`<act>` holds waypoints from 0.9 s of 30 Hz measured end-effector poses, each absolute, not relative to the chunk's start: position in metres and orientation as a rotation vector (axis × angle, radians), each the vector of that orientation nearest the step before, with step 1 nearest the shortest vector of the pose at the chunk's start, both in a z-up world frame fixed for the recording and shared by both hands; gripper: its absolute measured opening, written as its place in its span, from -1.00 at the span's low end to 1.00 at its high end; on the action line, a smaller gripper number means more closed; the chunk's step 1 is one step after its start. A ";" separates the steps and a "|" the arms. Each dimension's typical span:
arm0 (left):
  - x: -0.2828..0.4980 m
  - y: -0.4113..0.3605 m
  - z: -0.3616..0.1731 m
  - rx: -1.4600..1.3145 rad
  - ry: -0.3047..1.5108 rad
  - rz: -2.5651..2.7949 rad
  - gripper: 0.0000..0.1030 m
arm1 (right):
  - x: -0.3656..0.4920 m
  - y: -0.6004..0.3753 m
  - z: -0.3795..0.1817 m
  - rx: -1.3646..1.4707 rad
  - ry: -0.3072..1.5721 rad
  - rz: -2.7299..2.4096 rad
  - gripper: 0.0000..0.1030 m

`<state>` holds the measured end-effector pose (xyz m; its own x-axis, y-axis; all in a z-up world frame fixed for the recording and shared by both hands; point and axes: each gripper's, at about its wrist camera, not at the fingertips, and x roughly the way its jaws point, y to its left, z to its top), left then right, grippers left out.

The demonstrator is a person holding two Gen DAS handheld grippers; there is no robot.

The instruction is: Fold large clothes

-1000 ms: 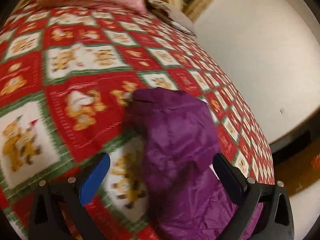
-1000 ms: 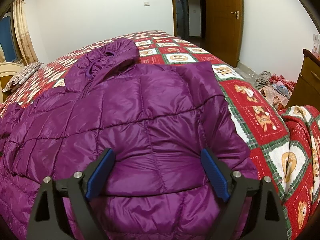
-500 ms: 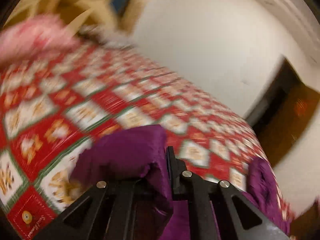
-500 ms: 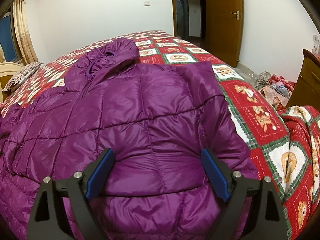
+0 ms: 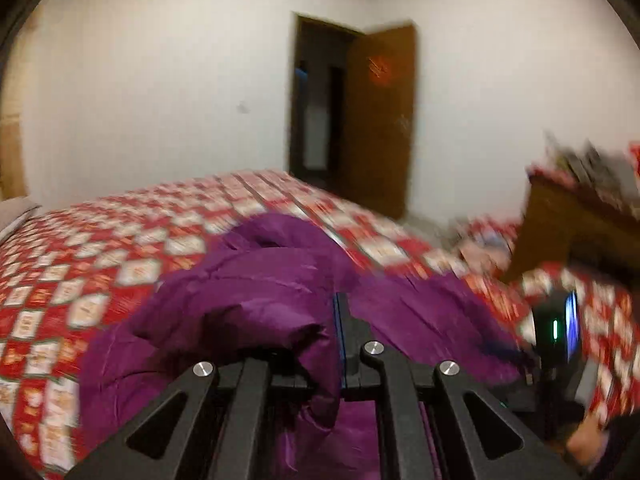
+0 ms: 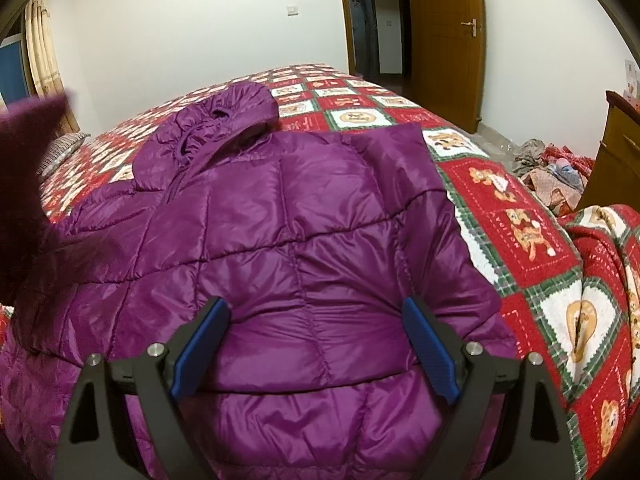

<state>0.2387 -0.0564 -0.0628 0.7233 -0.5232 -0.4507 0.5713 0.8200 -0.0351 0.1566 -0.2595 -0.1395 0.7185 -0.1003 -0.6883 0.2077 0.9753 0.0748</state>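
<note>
At the far left of the right wrist view, a lifted fold of purple sleeve (image 6: pixel 28 160) rises, blurred, against a curtained window (image 6: pixel 24 60). Beside it, a striped pillow (image 6: pixel 60 152) lies at the head of the bed (image 6: pixel 516 224), which is covered by a red, green and white quilt printed with bears.

A large purple quilted jacket (image 6: pixel 300 240) lies spread flat across the bed, its hood (image 6: pixel 216 120) pointing toward the far wall. The right hand-held gripper (image 6: pixel 316 344) hovers over the jacket's lower part with its blue-padded jaws spread wide and nothing clamped between them.

In the blurred left wrist view, the left hand-held gripper (image 5: pixel 340 336) has its jaws pressed together on a bunched piece of the jacket (image 5: pixel 248 300), which drapes over the left finger. The rest of the purple fabric trails down onto the bed (image 5: pixel 100 272).

Further right stands an open wooden door (image 6: pixel 444 36). At the right edge, loose clothes (image 6: pixel 556 176) lie heaped on the floor beside a wooden cabinet (image 6: pixel 612 160).
</note>
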 end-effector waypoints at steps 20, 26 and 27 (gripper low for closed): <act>0.185 -0.055 -0.128 0.307 0.736 -0.524 -0.70 | 0.163 -0.250 -0.131 0.104 0.822 -0.174 0.84; 0.182 -0.042 -0.141 0.280 0.751 -0.534 -0.51 | 0.134 -0.233 -0.088 0.244 0.747 -0.013 0.81; 0.179 -0.042 -0.143 0.286 0.745 -0.538 -0.33 | 0.132 -0.221 -0.081 0.250 0.753 0.064 0.81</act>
<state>0.1789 -0.0418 -0.1425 0.6092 -0.3602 -0.7065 0.5571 0.8284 0.0580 0.1324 -0.2207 -0.0813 0.7290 0.1465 -0.6686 0.0320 0.9685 0.2471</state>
